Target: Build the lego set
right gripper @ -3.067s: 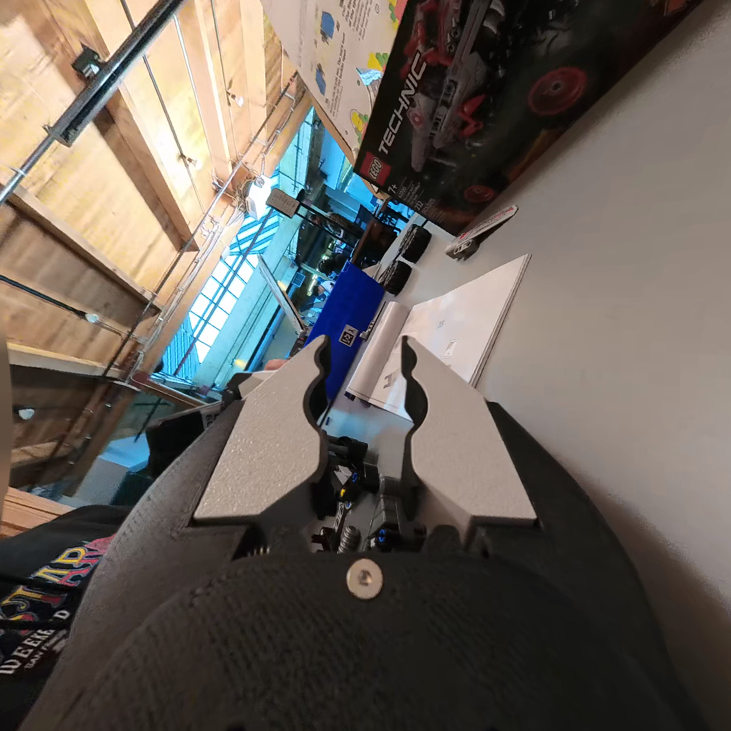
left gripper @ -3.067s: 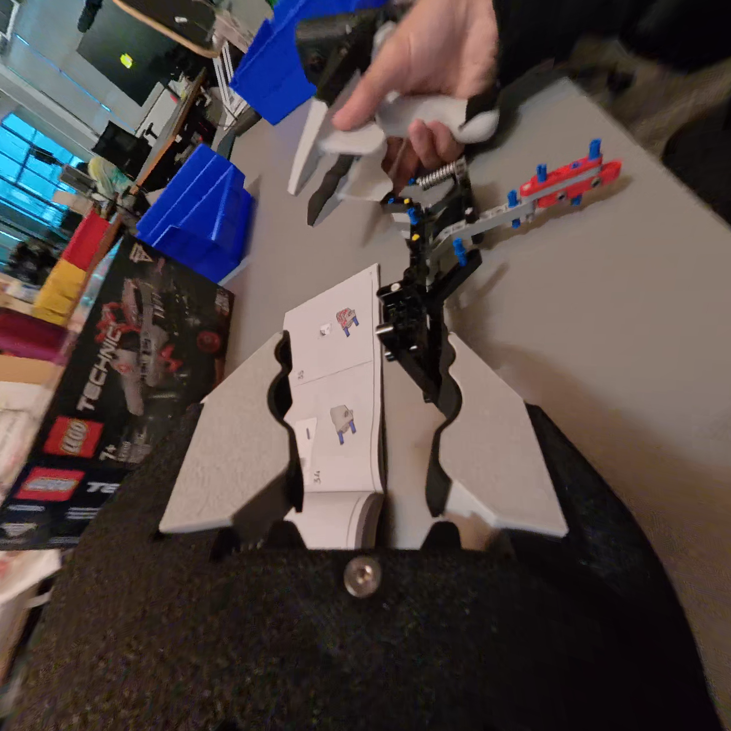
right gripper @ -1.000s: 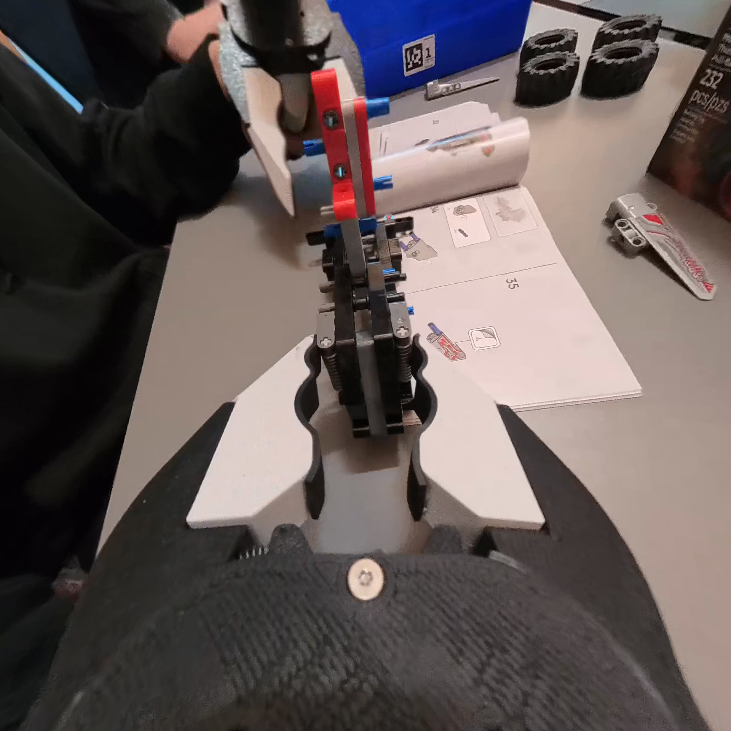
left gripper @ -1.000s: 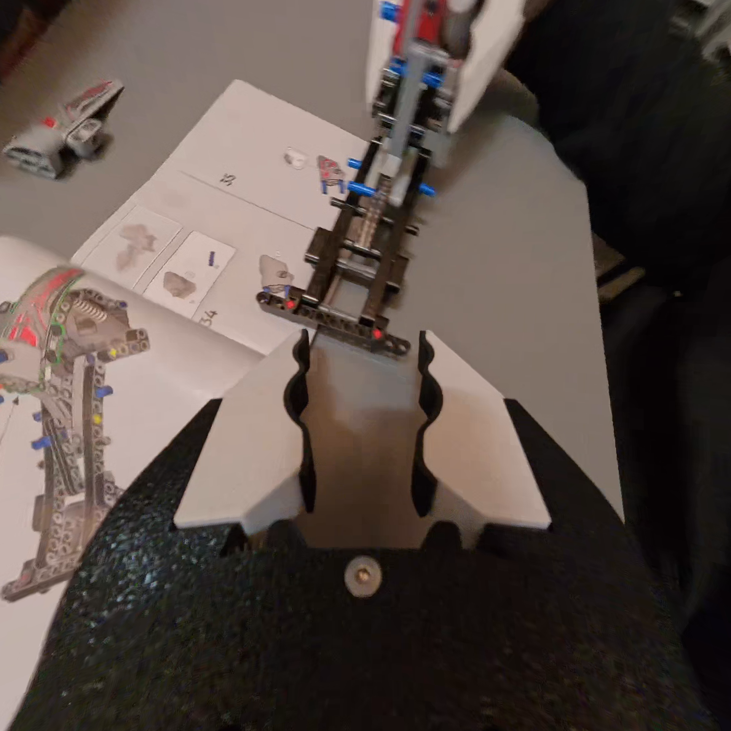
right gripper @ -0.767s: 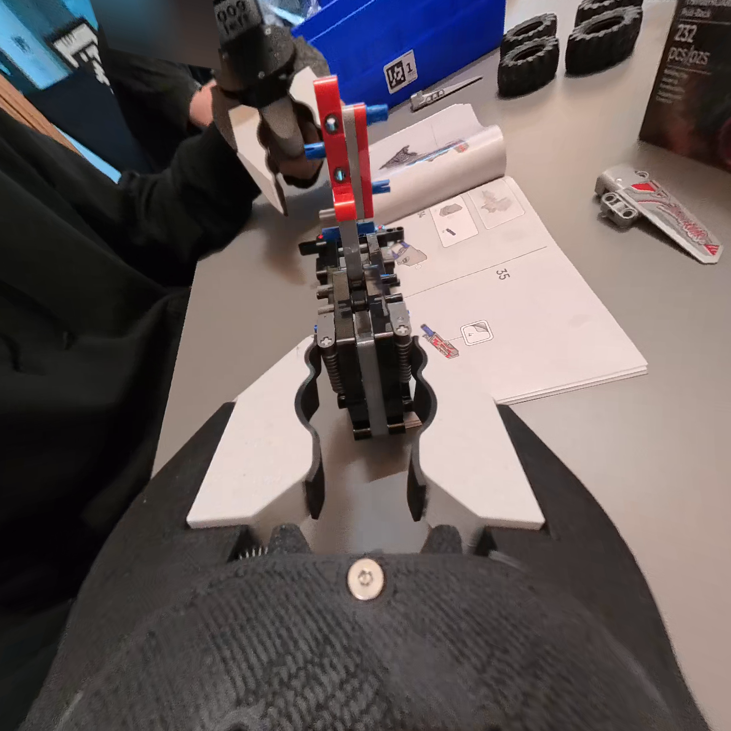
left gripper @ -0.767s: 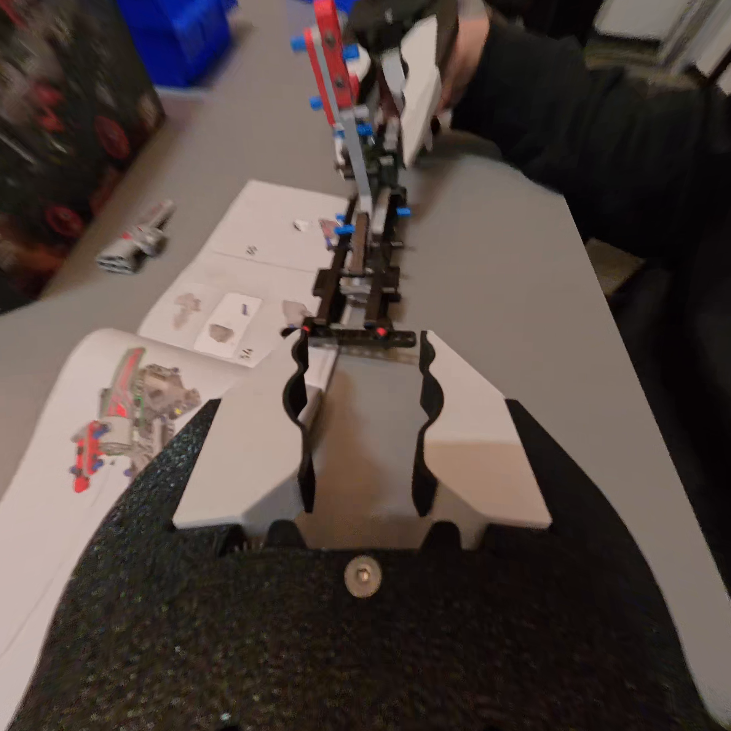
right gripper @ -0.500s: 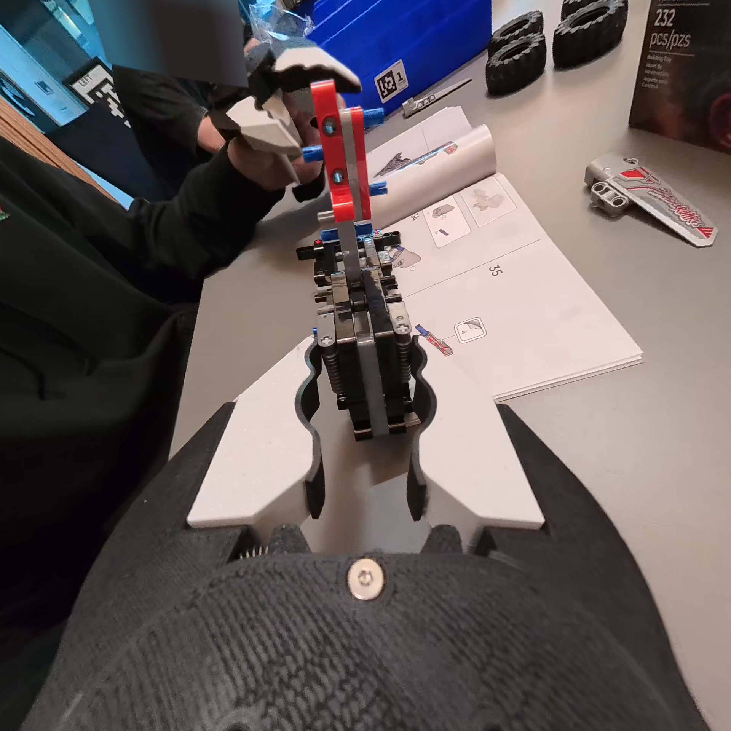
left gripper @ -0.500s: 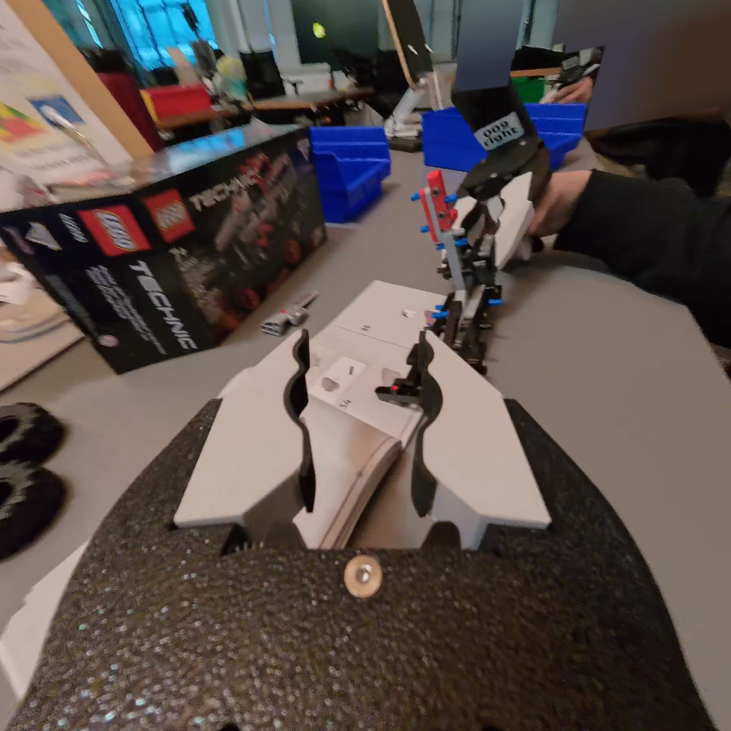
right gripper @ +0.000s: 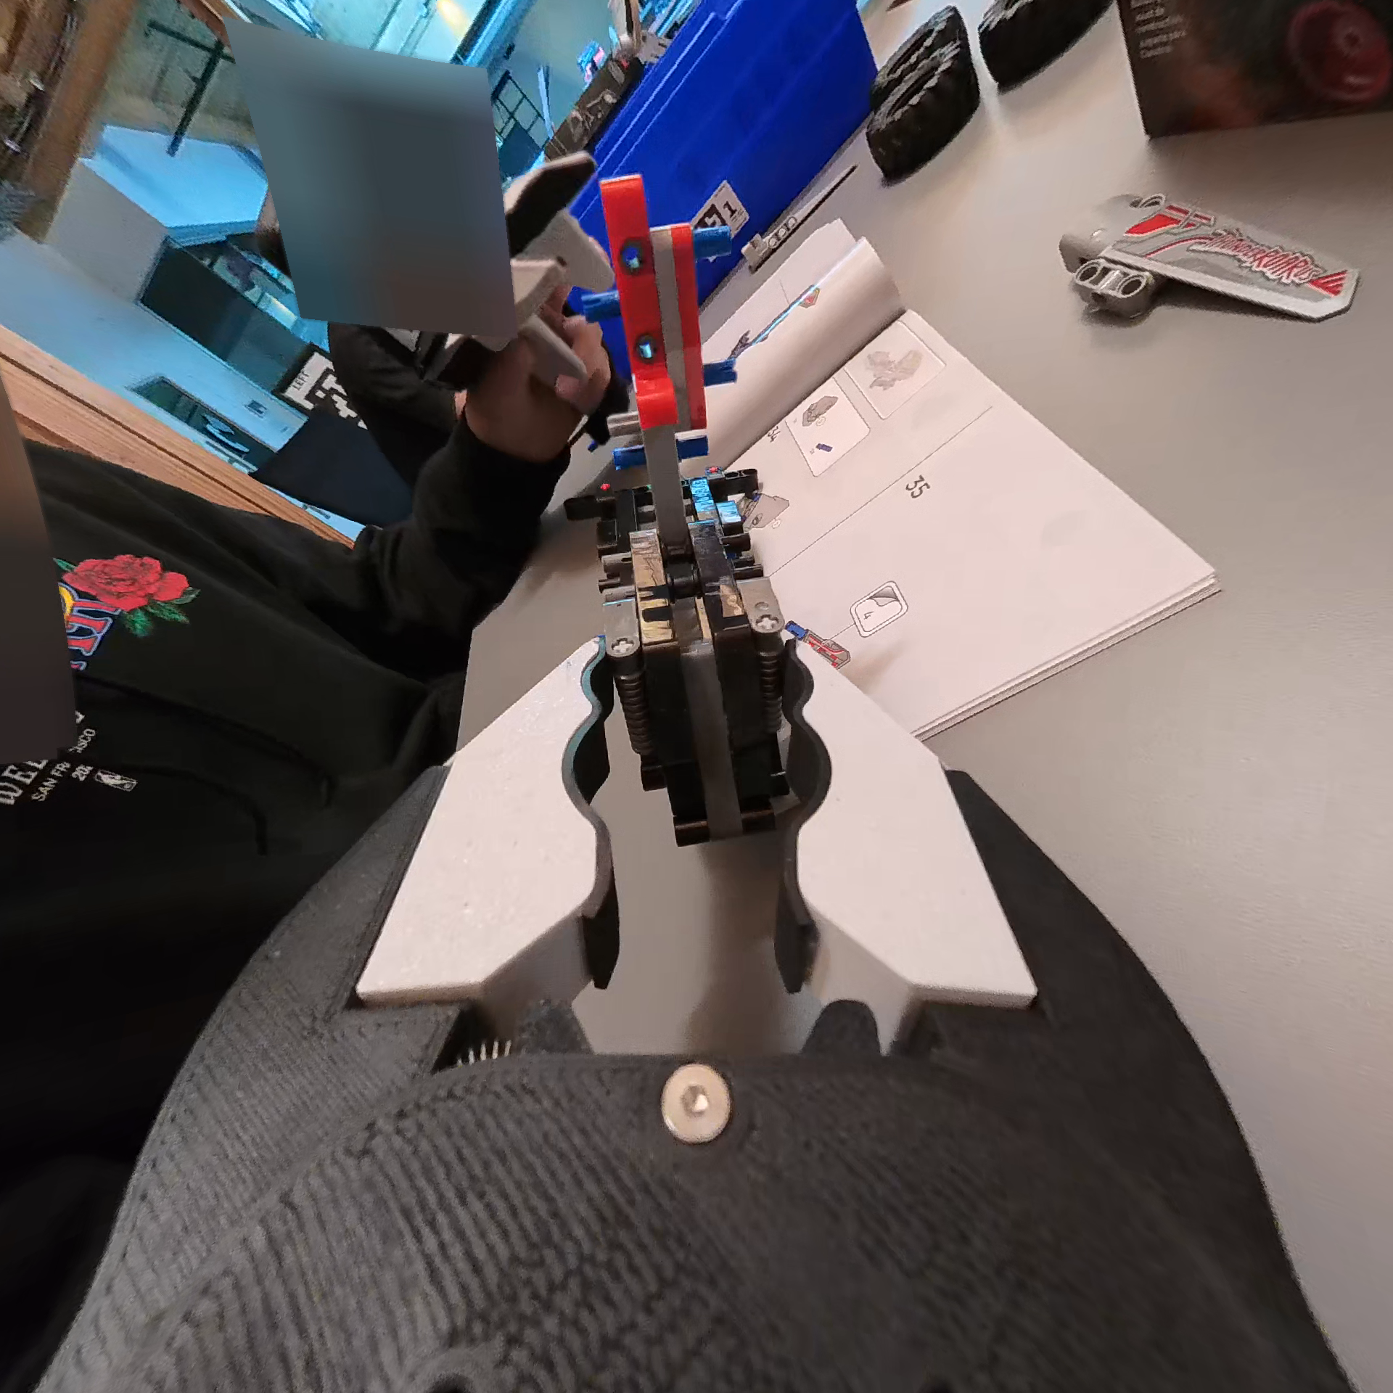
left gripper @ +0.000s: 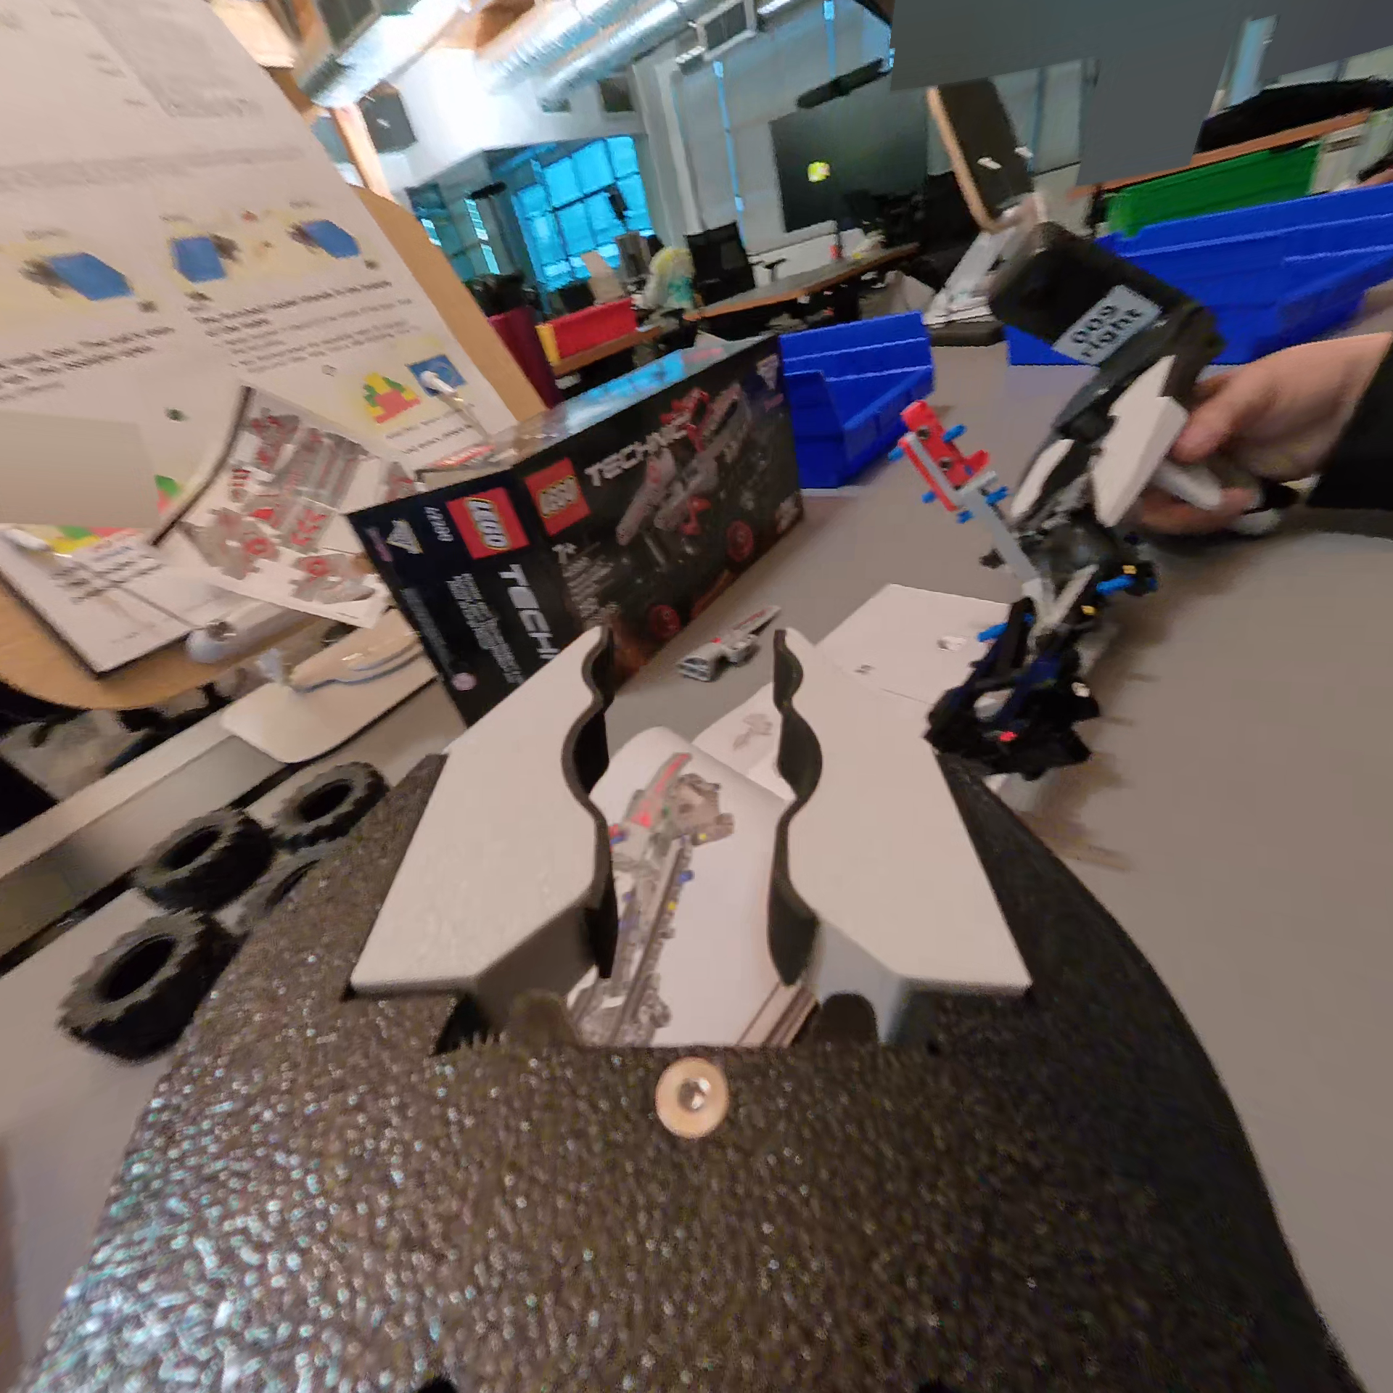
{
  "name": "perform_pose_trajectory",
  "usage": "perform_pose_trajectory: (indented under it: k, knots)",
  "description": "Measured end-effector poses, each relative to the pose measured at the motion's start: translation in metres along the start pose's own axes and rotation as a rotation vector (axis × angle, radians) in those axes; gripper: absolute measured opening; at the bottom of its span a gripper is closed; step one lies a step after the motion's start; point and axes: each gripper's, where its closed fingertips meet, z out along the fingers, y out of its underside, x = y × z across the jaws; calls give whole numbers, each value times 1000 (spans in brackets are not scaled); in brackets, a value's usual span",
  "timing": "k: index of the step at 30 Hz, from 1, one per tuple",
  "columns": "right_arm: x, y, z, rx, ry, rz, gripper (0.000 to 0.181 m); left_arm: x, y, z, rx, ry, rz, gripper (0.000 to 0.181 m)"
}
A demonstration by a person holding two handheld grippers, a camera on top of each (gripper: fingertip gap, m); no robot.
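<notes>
On a grey table (right gripper: 1244, 754), the right gripper (right gripper: 697, 724) pinches the black rear end of a half-built lego model (right gripper: 693, 678), its fingers pressed against the coil springs on both sides. The model's front rests on the open booklet (right gripper: 980, 543), and a red-and-grey arm (right gripper: 659, 316) with blue pins stands upright from it. The left gripper (left gripper: 690, 761) hangs spread and empty above the booklet (left gripper: 663, 867), well apart from the model (left gripper: 1033, 648).

Beyond lie a grey printed panel (right gripper: 1206, 264), black tyres (right gripper: 923, 90) and blue bins (right gripper: 724, 120). The left wrist view alone shows the set's box (left gripper: 588, 543) standing near the booklet, a poster board (left gripper: 188, 226) behind it, and an open office of desks and blue-lit windows. It also catches the right gripper (left gripper: 1085, 482) from outside, a hand (left gripper: 1266, 437) around its handle. Only the right wrist view shows the person's dark sleeve (right gripper: 452, 543), a rose print (right gripper: 120, 584) on the shirt, and the far left gripper (right gripper: 558, 264), too side-on to read its jaws.
</notes>
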Motion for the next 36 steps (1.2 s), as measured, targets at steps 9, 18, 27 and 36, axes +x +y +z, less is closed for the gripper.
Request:
perform_pose_trajectory:
  k: [9,18,27,36]
  knots:
    - [-1,0,0,-3,0,-7,42,-41,4,-12,-70,-322,166,38]
    - [0,0,0,-2,3,-8,42,-69,-8,-33,5,-491,166,38]
    - [-4,1,1,-10,25,-70,42,-103,-13,-62,103,-620,46,27]
    - [-5,4,3,-30,14,-75,42,-117,1,-70,159,-603,-224,24]
